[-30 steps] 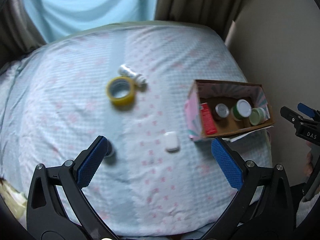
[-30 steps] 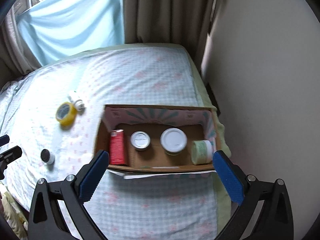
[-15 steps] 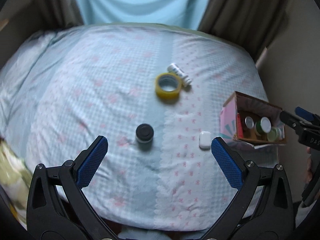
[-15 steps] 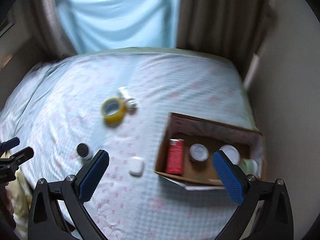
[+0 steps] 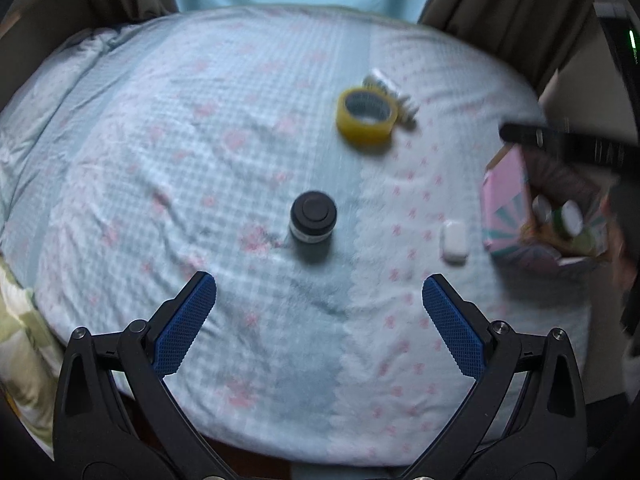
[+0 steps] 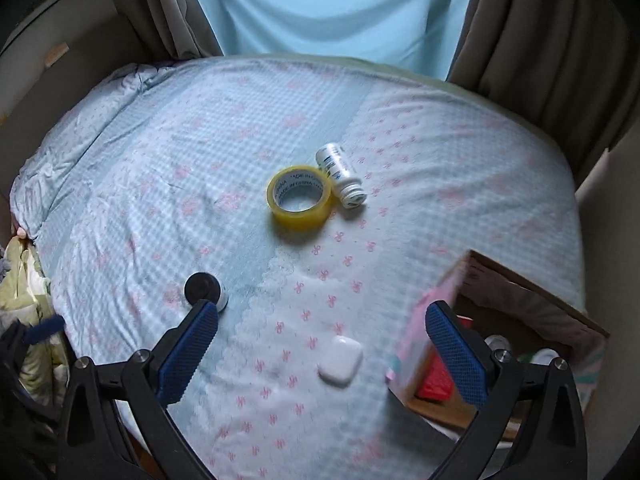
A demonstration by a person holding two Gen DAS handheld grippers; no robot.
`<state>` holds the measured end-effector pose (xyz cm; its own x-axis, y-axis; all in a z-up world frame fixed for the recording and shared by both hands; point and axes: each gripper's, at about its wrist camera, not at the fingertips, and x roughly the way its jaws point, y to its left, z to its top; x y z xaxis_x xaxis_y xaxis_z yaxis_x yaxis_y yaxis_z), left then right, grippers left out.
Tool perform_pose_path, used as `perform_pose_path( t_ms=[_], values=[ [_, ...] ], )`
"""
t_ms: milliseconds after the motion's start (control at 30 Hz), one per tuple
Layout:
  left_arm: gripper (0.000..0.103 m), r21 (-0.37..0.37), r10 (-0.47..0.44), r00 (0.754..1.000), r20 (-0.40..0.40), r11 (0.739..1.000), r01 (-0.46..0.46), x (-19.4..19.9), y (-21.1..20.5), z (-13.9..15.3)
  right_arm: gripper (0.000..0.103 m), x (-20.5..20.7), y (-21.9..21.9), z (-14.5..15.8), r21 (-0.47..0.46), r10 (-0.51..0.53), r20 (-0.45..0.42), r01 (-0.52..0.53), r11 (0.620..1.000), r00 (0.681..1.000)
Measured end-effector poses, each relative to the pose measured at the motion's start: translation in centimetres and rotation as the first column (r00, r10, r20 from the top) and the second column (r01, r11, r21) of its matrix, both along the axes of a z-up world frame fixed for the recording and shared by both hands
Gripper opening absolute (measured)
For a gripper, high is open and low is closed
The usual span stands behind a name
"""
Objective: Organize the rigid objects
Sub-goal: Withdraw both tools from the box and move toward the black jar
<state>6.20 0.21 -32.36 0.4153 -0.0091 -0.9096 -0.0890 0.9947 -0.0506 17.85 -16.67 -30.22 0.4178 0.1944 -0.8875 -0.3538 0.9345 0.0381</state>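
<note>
On the blue bedspread [image 5: 200,152] stand a black-lidded jar [image 5: 313,218] [image 6: 205,290], a yellow tape roll [image 5: 367,116] [image 6: 300,197], a white bottle [image 6: 341,175] lying beside the roll, and a white earbud case [image 5: 454,242] [image 6: 341,358]. A cardboard box [image 6: 532,312] [image 5: 504,208] at the right holds a red carton [image 6: 436,380] and several jars. My left gripper [image 5: 319,314] hangs open just short of the black-lidded jar. Open too is my right gripper [image 6: 322,344], hovering over the earbud case with the box at its right finger.
Brown curtains [image 6: 540,28] and a light blue cloth [image 6: 332,12] hang behind the bed. A wall [image 6: 48,80] runs along the left. Yellow-green bedding [image 6: 20,292] lies off the bed's left edge. The right gripper's arm [image 5: 568,146] crosses above the box in the left wrist view.
Both grippers have swung left away from the box. The black-lidded jar now sits centred ahead of the left gripper, and the earbud case lies between the right gripper's fingers. Nothing was grasped.
</note>
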Motion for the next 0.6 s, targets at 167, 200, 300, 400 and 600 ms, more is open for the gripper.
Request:
perform_pose_path(
  t_ms=[167,200,300,400,600],
  values=[
    [0.103,0.041,-0.041,0.999,-0.034,0.998,0.042,2.3,-0.1,-5.6,0.103,3.2,2.5,-3.6,-0.022,0.029,-0.022,-0.03,0.999,0.999],
    [0.103,0.05,-0.042,0.998,-0.047,0.998,0.044,2.9,-0.1,-6.8,0.103,4.0,3.1,-4.4,-0.026,0.034,-0.031,-0.035,0.999,0.999],
    [0.103,0.071,-0.048,0.996,-0.072,0.996,0.054,4.5,-0.2,-9.6,0.103,6.4,4.6,-6.3,-0.03,0.045,-0.071,-0.047,0.998,0.996],
    [0.103,0.075,-0.051,0.994,-0.092,0.996,0.058,6.1,-0.1,-11.8,0.103,8.9,6.2,-8.1,-0.053,0.056,-0.109,-0.062,0.997,0.992],
    [0.098,0.053,-0.071,0.99,-0.122,0.996,0.078,8.3,0.1,-14.6,0.103,13.7,8.6,-12.2,-0.061,0.006,-0.209,-0.02,0.998,0.978]
  ],
)
